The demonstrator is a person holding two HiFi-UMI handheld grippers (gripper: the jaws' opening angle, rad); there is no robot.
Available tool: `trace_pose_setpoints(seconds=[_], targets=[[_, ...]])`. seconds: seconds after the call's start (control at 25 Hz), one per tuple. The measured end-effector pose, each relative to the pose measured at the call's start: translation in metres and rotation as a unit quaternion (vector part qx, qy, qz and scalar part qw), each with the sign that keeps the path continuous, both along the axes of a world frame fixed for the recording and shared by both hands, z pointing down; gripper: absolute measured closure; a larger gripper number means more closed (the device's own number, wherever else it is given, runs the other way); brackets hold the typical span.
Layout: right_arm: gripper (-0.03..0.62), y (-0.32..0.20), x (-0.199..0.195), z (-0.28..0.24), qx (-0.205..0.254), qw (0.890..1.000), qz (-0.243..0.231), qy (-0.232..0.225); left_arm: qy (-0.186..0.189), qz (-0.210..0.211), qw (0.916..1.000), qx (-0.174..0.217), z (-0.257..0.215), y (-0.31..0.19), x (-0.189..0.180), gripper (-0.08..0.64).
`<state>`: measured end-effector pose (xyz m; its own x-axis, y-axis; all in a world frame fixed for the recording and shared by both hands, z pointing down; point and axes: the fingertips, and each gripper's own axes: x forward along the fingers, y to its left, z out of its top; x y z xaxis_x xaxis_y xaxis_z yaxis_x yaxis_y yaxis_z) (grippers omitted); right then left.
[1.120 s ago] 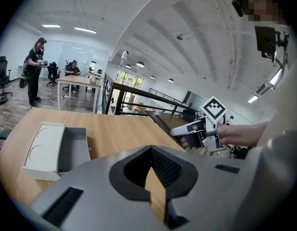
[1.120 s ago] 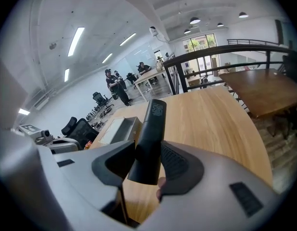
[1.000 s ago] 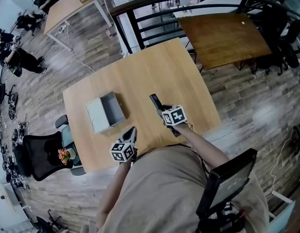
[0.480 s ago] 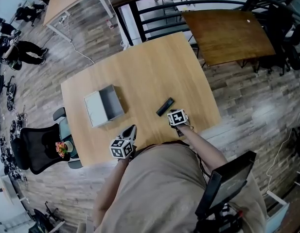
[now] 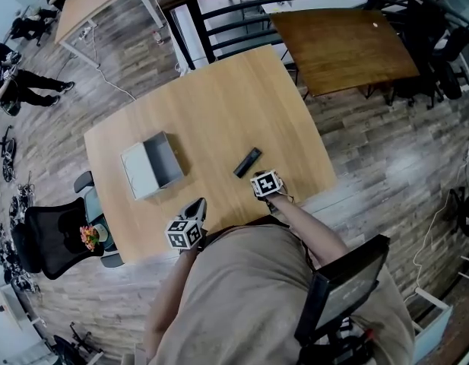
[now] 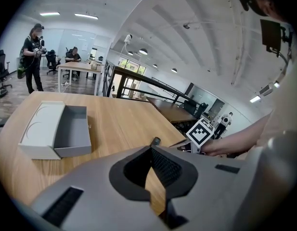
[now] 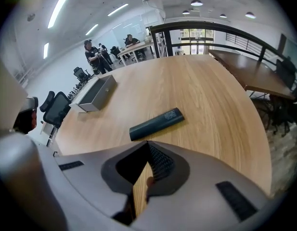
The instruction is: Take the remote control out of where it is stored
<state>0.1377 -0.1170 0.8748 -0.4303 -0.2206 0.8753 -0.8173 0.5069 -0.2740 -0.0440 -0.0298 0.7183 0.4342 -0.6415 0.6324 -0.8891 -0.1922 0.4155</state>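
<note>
1. Remote control [image 5: 247, 162] lies flat on the worktop [image 5: 219, 105]. It's out of the box [image 5: 164, 160] & well off to the box's right in the head view, nothing touching it.
2. Right hand-held gripper [image 7: 148, 150] sits farther from the box than the remote, just short of it. It's clenched on nothing, jaws together, only bare wood showing past them.
3. Left hand-held gripper [image 6: 150, 150] hangs on the person's side of the box, by the worktop edge. Also clenched & empty.
4. Risk: task looks about done, so any extra move w/ the right one could nudge the remote. It's slim & smooth, prob. skids easily on wood.
5. Risk: a shove away from the box sends it toward the worktop edge.
6. Risk: a re-grab w/ jaws together only pushes it; they'd have to part first.
</note>
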Motion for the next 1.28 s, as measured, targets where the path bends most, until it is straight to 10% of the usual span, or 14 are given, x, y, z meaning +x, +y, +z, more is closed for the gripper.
trace_pose_setpoints(seconds=[0.6, 1.28], targets=[[0.591, 0.021, -0.029, -0.081, 0.045, 0.987, 0.016, -0.155, 0.029, -0.047, 0.9985, -0.002, -0.016, 0.047, 0.003, 0.566], [0.590, 0.029, -0.105, -0.289, 0.185, 0.923, 0.020, -0.338, 0.082, -0.176, 0.9742, 0.115, -0.110, 0.136, -0.088, 0.566]])
